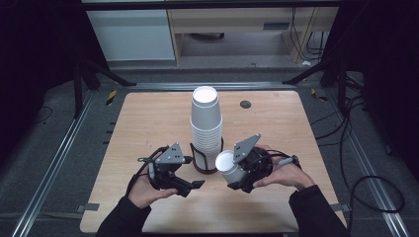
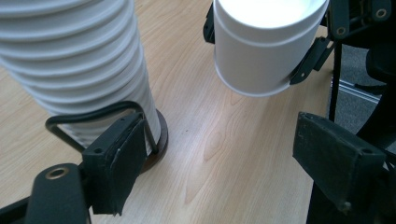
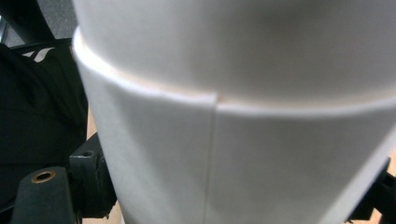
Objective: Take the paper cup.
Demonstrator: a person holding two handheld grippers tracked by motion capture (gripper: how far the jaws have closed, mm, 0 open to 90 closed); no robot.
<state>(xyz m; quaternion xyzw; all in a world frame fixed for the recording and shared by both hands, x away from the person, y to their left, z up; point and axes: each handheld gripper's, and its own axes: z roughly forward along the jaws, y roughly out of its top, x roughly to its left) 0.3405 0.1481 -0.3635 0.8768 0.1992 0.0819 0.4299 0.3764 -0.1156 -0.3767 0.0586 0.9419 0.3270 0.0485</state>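
A tall stack of white paper cups [image 1: 206, 123] stands in a black wire holder [image 1: 200, 163] at the middle of the wooden table [image 1: 148, 123]. My right gripper [image 1: 236, 174] is shut on a single white cup [image 1: 228, 167], held tilted just right of the holder, above the table. That cup [image 3: 243, 116] sits very close to the right gripper view's camera, between the jaws. My left gripper [image 1: 190, 186] is open, left of the holder and near the front. In the left gripper view its fingers [image 2: 116, 158] flank bare wood, with the stack [image 2: 79, 60] at left and the held cup [image 2: 266, 46] ahead.
A small dark round grommet [image 1: 245, 104] sits in the table's far right part. Metal rails [image 1: 59, 158] and cables [image 1: 365, 182] run on the floor beside the table. Cabinets [image 1: 133, 29] stand beyond the far edge.
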